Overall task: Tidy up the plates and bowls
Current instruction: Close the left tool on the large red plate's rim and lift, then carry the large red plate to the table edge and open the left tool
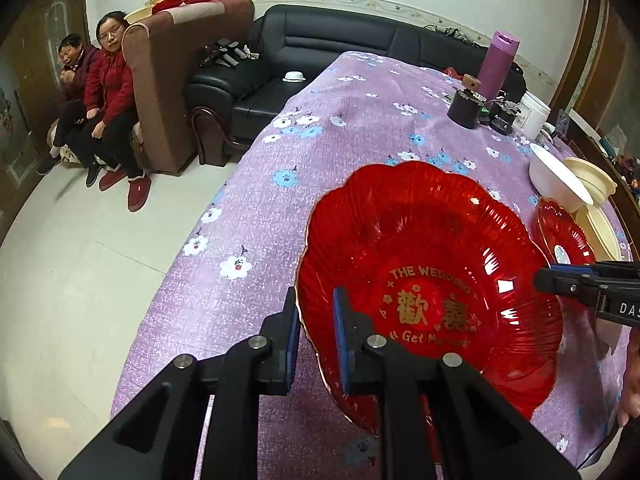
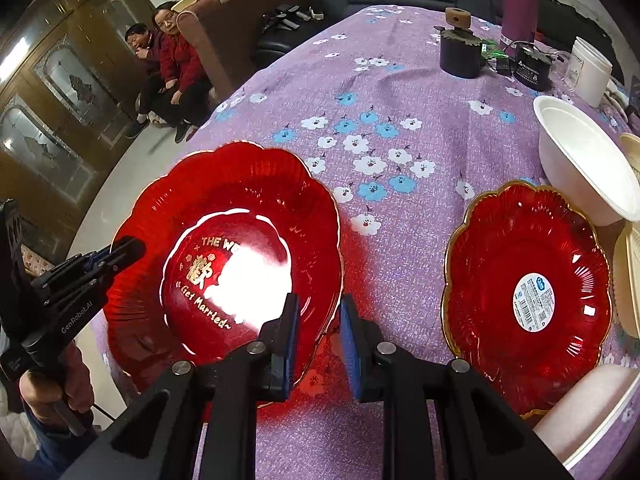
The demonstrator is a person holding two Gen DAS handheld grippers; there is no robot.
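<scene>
A red scalloped plate with gold lettering is carried between both grippers over the purple flowered tablecloth, near its left edge. My left gripper is shut on the plate's left rim. My right gripper is shut on the opposite rim, and in the left wrist view the right gripper is seen pinching that rim. A second red plate with a white sticker lies on the cloth to the right. A white bowl leans beside it against cream bowls.
Another white bowl sits at the near right corner. At the far end stand a purple bottle, a dark cup, a black adapter and a white jar. Two people sit by a brown armchair off the table's left.
</scene>
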